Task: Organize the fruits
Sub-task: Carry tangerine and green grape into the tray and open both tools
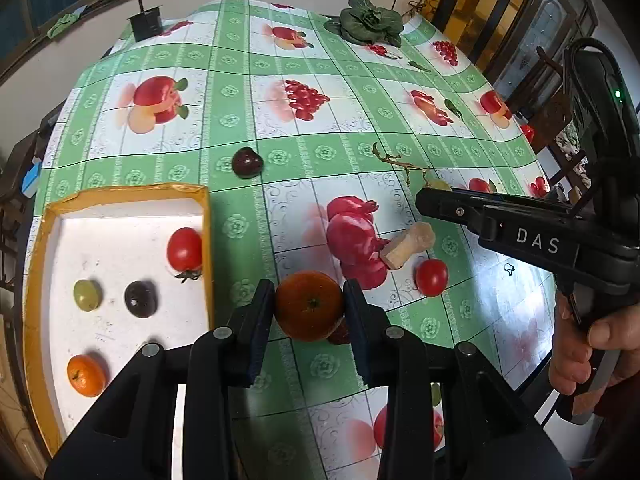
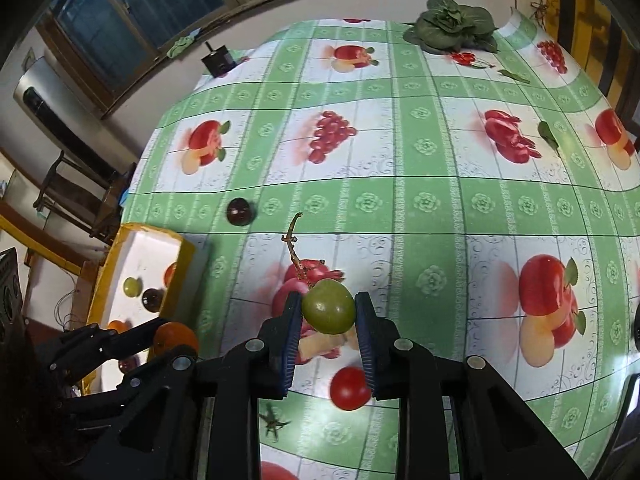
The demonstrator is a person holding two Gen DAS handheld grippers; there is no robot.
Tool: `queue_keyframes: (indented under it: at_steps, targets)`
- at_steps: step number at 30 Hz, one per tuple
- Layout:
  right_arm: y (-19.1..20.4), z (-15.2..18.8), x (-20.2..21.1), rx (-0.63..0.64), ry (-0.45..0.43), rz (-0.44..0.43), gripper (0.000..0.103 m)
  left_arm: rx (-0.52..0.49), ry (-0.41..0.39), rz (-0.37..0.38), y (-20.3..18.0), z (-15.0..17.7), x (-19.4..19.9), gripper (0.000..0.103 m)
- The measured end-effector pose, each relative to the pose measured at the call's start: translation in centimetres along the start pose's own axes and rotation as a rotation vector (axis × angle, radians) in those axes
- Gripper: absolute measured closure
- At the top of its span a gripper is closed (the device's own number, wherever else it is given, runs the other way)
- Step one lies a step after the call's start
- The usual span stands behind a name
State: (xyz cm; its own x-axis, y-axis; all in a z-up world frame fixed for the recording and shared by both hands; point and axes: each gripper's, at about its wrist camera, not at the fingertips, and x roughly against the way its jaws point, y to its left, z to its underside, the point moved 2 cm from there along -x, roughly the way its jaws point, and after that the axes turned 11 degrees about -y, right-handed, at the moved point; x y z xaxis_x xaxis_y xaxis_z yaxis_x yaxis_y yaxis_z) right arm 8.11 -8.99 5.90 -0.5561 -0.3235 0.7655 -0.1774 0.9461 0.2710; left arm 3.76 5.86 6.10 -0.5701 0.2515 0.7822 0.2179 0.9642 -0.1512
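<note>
- Left tool (image 1: 309,306) was closed on a mandarin (image 1: 309,305), held just right of the tray (image 1: 206,240) w/ yellow rim, above the table (image 1: 340,152).
- Right tool (image 2: 328,312) was closed on a green grape (image 2: 329,311) w/ a bare stem (image 2: 294,248) attached, over mid-table, well apart from the tray.
- Tray held 4 fruits: 1 cherry tomato (image 1: 185,250), 1 pale grape (image 1: 87,295), 1 dark grape (image 1: 140,298), 1 small mandarin (image 1: 85,375).
- Loose on table: 1 dark plum-like fruit (image 1: 247,163), 1 red tomato (image 1: 431,277), 1 pale chunk (image 1: 408,245), poss. cut fruit.
- Judged approx. halfway: 4 placed, 2 in grip, approx. 3 left.
- 1 leafy green (image 1: 368,20) at far edge, prob. not fruit.
</note>
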Motion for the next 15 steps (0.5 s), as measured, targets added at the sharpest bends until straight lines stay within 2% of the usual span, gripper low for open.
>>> queue_keyframes:
  at_steps: [15]
  targets:
    - [3.9, -0.1, -0.3, 0.053, 0.003, -0.046, 0.076, 0.015, -0.024, -0.042, 2.0, 0.5, 1.6, 0.070]
